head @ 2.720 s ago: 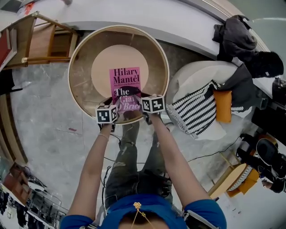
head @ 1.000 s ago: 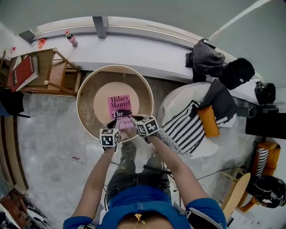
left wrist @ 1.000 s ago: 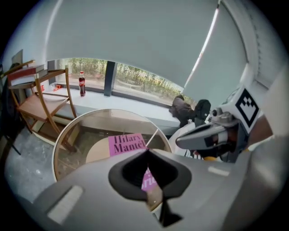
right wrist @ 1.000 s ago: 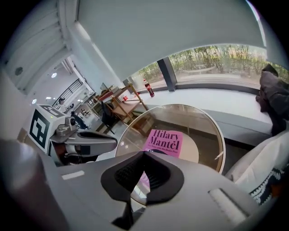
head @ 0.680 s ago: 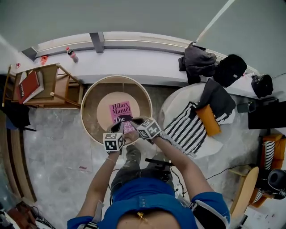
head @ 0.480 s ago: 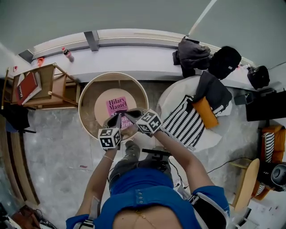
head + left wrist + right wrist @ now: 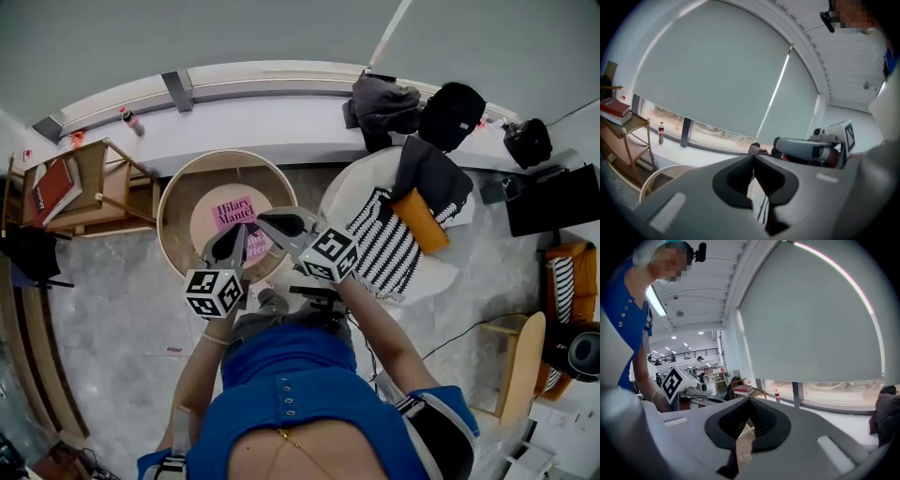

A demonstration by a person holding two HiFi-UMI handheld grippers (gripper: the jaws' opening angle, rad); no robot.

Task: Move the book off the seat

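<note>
- Head view shows the pink book (image 7: 231, 212) lying flat on the pale cushion in the middle of the round seat (image 7: 178, 192), its title end towards the window ledge (image 7: 262, 127).
- Left hand-held gripper (image 7: 238, 232) and right hand-held gripper (image 7: 267, 221) hang side by side above the near rim of the seat, and they hide the book's near end from above.
- Left gripper view: the jaws are pressed together at the tips with nothing between them, and they point out at the window blind.
- Right gripper view: the jaws are likewise closed and empty, aimed level across the room.
- Left of the seat stands a wooden chair (image 7: 122, 192) with a red book (image 7: 53, 187) on it.
- A small bottle (image 7: 128, 119) stands upright on the ledge behind that chair.
- Just right of the seat is a white armchair (image 7: 352, 192) carrying a striped throw (image 7: 384, 246) and an orange cushion (image 7: 419, 221).
- Dark clothes (image 7: 382, 99) and a black bag (image 7: 453, 112) are piled on the ledge behind the armchair.
- Grey stone floor (image 7: 112, 300) lies around the seat.
</note>
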